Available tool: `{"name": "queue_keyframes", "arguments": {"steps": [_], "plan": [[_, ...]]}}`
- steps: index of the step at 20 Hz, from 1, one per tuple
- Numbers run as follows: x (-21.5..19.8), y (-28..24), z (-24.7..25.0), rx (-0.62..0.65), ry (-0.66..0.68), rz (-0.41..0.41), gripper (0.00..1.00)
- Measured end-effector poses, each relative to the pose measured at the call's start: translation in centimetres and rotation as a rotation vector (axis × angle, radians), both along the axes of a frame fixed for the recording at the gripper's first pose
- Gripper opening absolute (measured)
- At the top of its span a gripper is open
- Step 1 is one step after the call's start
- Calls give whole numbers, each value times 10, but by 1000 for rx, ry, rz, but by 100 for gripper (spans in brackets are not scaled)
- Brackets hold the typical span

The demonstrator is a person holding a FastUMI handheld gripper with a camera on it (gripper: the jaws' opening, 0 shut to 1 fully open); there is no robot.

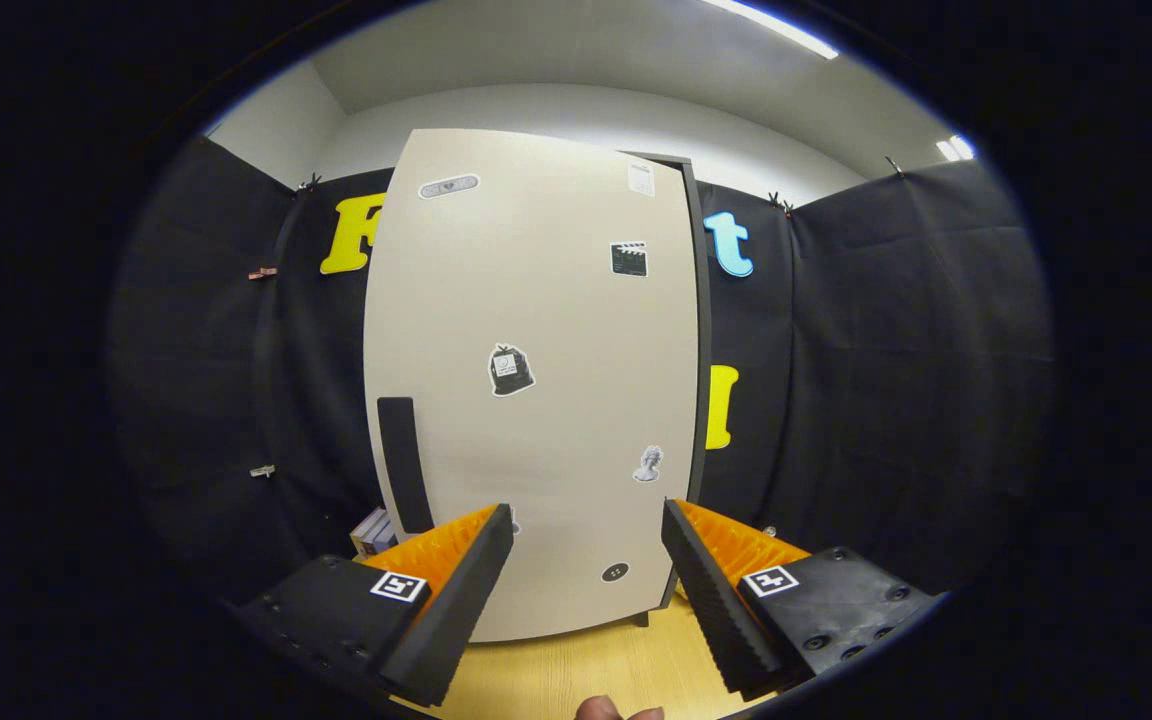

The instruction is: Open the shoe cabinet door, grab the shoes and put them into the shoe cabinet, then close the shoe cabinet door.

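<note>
The gripper [586, 560] fingers stand apart, empty; the stiff cabinet door [536, 380] looks light, best taken by its black handle [404, 465].

One cabinet door [536, 380], six stickers [511, 370]

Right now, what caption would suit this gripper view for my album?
Open gripper faces the shoe cabinet's closed, sticker-dotted beige door, its black handle ahead of the left finger.

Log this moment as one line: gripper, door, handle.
gripper: open, empty, facing door | door: closed | handle: black, ahead of the left finger, untouched
</note>
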State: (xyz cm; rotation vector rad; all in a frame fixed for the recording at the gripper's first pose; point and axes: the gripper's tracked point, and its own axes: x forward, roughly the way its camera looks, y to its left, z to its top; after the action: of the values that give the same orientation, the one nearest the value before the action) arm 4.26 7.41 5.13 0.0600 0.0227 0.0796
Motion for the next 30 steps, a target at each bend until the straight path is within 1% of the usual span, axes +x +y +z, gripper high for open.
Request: {"name": "queue_keyframes", "arguments": {"steps": [23,30], "plan": [[4,-2,-6,-7,8,-12,99],[8,-1,-11,14,10,-14,99]]}}
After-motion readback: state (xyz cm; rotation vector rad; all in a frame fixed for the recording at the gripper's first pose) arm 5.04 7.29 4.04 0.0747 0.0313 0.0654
